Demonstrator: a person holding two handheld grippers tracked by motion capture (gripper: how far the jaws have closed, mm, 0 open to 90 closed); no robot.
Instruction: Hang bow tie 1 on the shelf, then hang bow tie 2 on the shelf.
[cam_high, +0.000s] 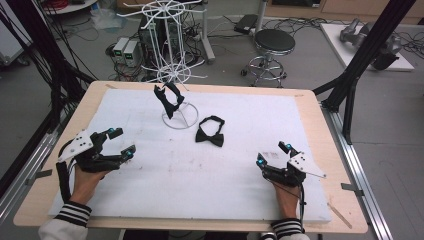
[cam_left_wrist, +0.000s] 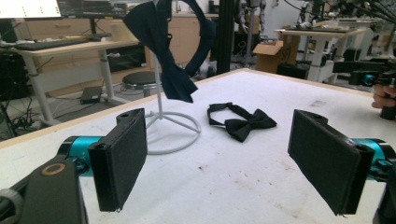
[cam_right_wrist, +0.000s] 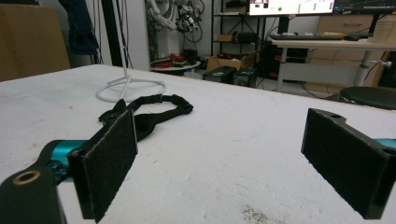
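A black bow tie (cam_high: 210, 133) lies flat on the white mat (cam_high: 210, 175), its strap looped behind it; it also lies ahead in the left gripper view (cam_left_wrist: 245, 120) and the right gripper view (cam_right_wrist: 148, 115). A second dark bow tie (cam_high: 169, 100) hangs on a white wire stand (cam_high: 179, 116) at the back of the mat, seen hanging (cam_left_wrist: 166, 42) above the stand's ring base (cam_left_wrist: 173, 133). My left gripper (cam_high: 121, 142) rests low at the mat's left, open, nothing between its pads (cam_left_wrist: 120, 158). My right gripper (cam_high: 272, 154) sits at the right, open and empty.
The mat covers a wooden table (cam_high: 320, 130). Beyond the far edge stand a tall white wire rack (cam_high: 170, 40) and a round black stool (cam_high: 274, 42). Black frame posts (cam_high: 370, 55) rise at both sides. Wide bare mat lies between the two grippers.
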